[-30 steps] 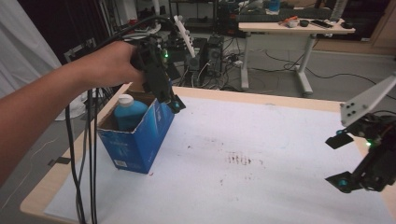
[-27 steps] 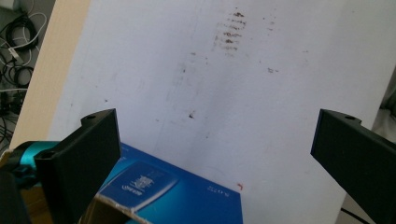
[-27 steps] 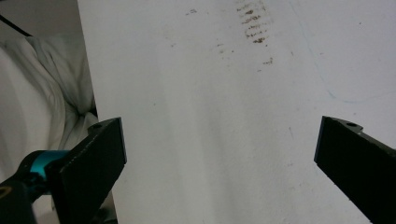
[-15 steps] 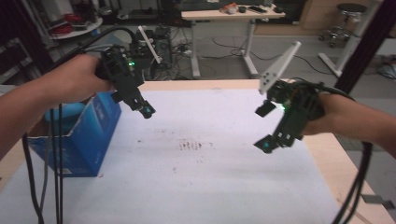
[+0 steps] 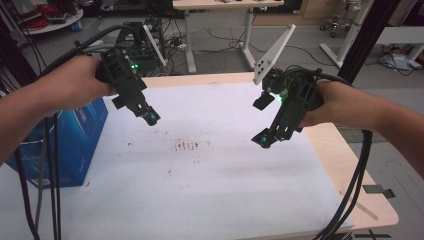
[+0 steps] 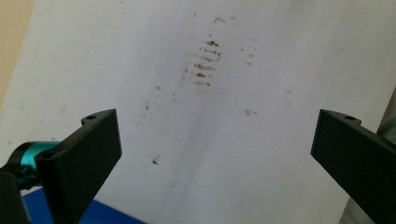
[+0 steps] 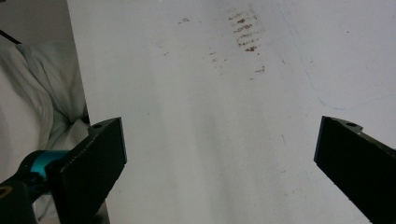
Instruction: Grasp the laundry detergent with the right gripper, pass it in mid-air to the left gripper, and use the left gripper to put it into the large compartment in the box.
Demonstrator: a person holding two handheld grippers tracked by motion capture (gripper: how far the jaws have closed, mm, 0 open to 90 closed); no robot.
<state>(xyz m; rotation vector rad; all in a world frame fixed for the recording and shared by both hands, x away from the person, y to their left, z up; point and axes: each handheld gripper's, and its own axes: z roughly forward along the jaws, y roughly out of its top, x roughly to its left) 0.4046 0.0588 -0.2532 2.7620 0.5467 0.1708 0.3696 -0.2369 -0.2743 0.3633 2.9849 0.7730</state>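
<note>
Both grippers hang empty over the white sheet (image 5: 210, 170), jaws spread wide in both gripper views, nothing between them. Left gripper (image 5: 150, 118) is nearest the blue box (image 5: 75, 145), which sits at the table's left edge, just beside it but not touching; right gripper (image 5: 264, 140) is well apart, over the sheet's right side. Looks like a between-steps pause: next move prob. means swinging the left one back over the box & lining the jaws up w/ its open top.

Two claws (image 5: 134, 102) (image 5: 264, 121), one blue box (image 5: 75, 140)

a lab or workshop, height-adjustable desks (image 5: 227, 7) at 12 o'clock, cables (image 5: 220, 35) strewn on grey floor, office chair base (image 5: 340, 22) at 1 o'clock, stained white worktable (image 5: 200, 165)
</note>
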